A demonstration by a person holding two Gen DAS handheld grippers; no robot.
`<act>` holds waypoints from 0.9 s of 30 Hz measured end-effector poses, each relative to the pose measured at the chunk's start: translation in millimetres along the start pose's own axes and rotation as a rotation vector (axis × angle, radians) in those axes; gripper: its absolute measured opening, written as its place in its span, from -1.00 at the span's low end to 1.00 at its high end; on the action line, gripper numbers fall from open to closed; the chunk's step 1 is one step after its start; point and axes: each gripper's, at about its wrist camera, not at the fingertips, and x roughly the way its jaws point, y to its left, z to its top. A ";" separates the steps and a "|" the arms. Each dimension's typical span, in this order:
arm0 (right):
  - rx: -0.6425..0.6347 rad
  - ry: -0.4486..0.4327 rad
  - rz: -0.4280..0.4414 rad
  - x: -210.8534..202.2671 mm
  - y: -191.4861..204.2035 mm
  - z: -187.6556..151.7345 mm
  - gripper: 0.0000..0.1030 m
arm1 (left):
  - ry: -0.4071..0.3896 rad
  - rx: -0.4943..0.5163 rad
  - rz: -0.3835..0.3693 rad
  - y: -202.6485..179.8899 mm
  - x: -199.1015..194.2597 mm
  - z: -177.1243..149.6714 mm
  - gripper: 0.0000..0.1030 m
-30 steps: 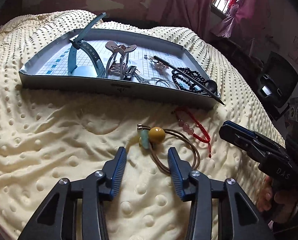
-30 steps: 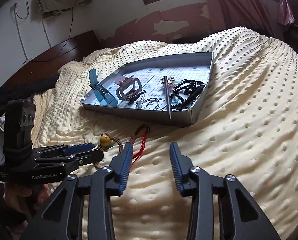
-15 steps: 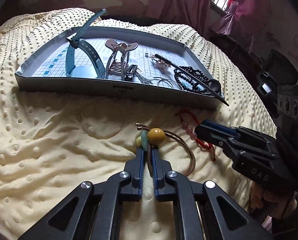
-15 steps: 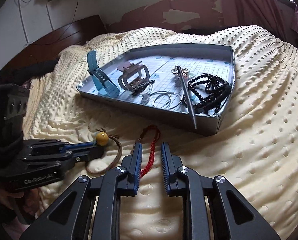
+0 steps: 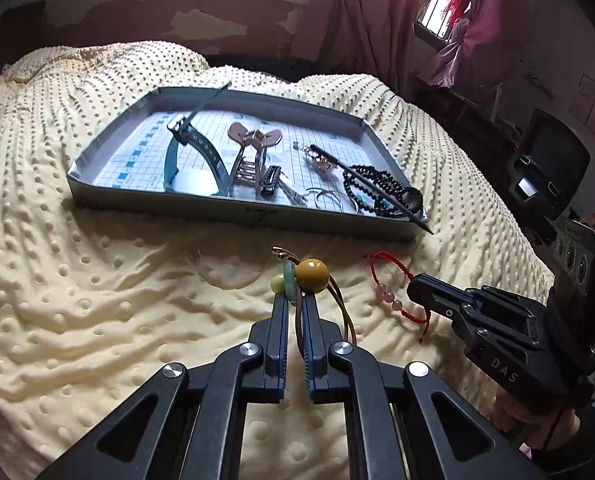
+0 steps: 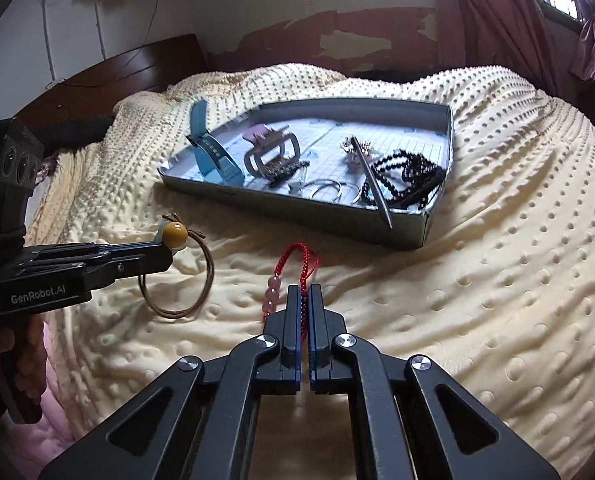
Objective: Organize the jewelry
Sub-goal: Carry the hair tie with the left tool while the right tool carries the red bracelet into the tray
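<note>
A brown cord bracelet (image 5: 312,275) with a mustard bead and green beads hangs lifted above the yellow blanket, my left gripper (image 5: 295,300) shut on its cord just below the beads. The same bracelet (image 6: 176,236) shows in the right wrist view, its loop dangling. My right gripper (image 6: 306,292) is shut on a red cord bracelet (image 6: 297,260) with pink beads, and its far loop rests on the blanket. In the left wrist view the red bracelet (image 5: 393,280) leads into the right gripper (image 5: 415,286). A grey metal tray (image 5: 233,204) lies beyond both.
The tray (image 6: 289,210) holds a teal watch strap (image 5: 185,148), a rose-gold hair claw (image 5: 251,152), a black bead necklace (image 5: 373,188), a dark hair stick (image 5: 373,186) overhanging its corner, and silver rings (image 5: 329,200). The dimpled yellow blanket (image 5: 97,300) covers the bed.
Both grippers went from open to shut: the left closed on the brown cord bracelet and lifted it, the right moved forward and closed on the red bracelet.
</note>
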 end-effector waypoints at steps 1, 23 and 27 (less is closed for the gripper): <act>-0.004 -0.012 -0.001 -3.6 0.9 1.2 -0.95 | -0.006 0.004 0.000 -1.1 -2.8 1.2 -0.87; 0.121 -0.234 -0.053 -25.1 -52.0 77.8 -0.95 | -0.133 0.062 0.018 -29.4 23.3 92.1 -0.87; 0.166 -0.211 -0.041 -4.4 -64.6 81.5 -0.95 | -0.123 0.083 0.035 -35.1 45.5 100.6 -0.87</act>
